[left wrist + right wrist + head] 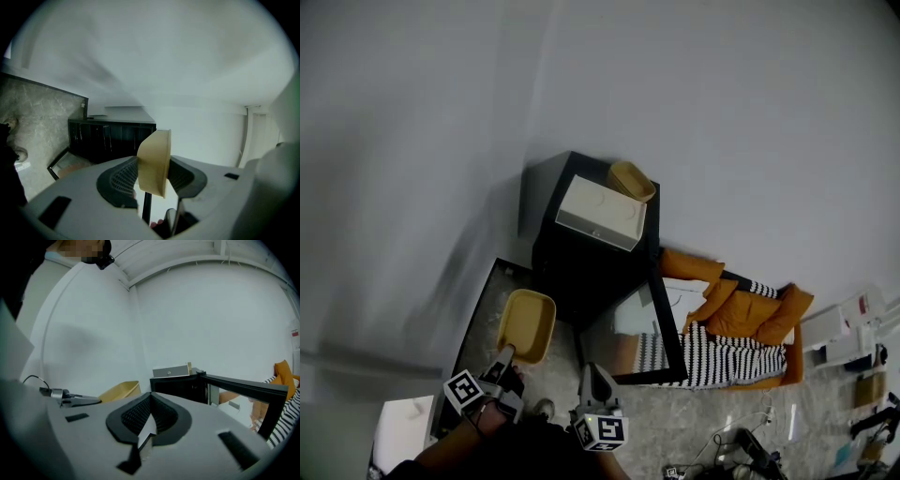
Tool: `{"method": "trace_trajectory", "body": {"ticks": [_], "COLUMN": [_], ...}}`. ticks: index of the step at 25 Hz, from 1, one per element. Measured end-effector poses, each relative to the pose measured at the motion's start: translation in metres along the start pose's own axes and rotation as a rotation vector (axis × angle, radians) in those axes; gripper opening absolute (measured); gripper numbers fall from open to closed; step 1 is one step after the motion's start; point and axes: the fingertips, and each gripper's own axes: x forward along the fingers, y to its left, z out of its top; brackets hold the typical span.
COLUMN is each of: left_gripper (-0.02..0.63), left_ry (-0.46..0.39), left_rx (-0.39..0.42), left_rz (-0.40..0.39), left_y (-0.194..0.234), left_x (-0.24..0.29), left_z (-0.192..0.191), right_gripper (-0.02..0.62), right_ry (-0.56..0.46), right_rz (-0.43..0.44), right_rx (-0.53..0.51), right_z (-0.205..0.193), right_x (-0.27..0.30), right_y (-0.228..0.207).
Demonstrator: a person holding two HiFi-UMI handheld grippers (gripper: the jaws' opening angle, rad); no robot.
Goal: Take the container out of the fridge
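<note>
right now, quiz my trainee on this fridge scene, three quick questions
1. True or false: the left gripper is shut on the rim of the yellow container.
2. The fridge door is: A shut, B open, C missing.
3. Fill in: the right gripper has its jaws ____ with nothing between them.

Key: 1 true; 2 B; 3 together.
</note>
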Motion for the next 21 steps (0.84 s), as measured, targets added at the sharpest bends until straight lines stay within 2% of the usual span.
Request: {"method": "trace_trajectory", "body": {"ticks": [21], "left_gripper": [0.178], "left_ry": [-0.006], "left_rx": [-0.013], "left_rz": [0.005], "left_y": [-0.0002], "left_x": [-0.0009], "left_z": [-0.0013], "right_gripper": [0.0], "right_ry": [0.008], "right_rz": [-0.011], "right_rx": [-0.035], "right_z": [0.002], "right_x": [-0.0012], "right_y": [-0.0015]}}
